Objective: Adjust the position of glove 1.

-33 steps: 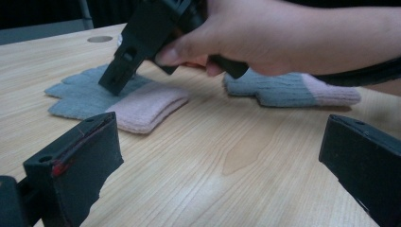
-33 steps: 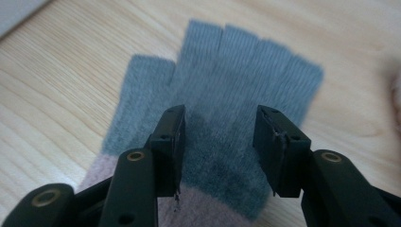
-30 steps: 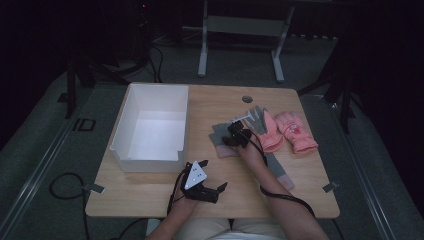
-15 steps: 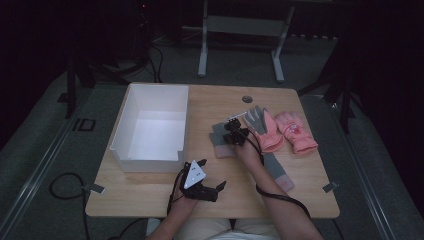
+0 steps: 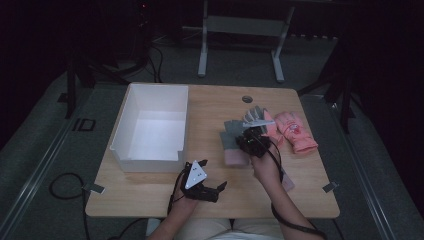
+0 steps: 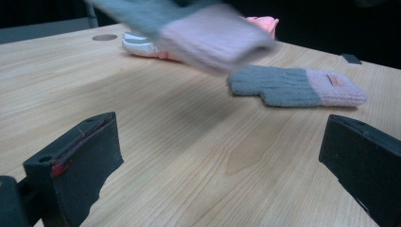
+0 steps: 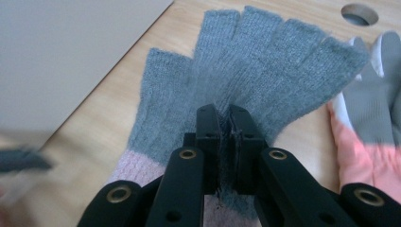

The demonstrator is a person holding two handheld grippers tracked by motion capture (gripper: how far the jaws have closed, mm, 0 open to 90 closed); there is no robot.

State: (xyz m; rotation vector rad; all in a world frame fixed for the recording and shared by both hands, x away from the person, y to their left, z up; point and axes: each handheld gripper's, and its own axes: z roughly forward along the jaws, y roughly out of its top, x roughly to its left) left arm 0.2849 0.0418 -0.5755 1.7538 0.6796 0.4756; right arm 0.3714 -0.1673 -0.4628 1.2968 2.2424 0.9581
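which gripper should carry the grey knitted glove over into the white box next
Right, most likely. The right gripper is already shut on the grey knitted glove, lifted off the table. The left gripper rests open near the table's front edge, holding nothing. The white box lies to the glove's left.

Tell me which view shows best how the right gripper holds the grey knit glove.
The right gripper view: the right gripper has its jaws shut on a pinched fold of the grey knit glove. The high view shows that glove small and partly hidden beneath the gripper. The left gripper view shows it blurred, above the table.
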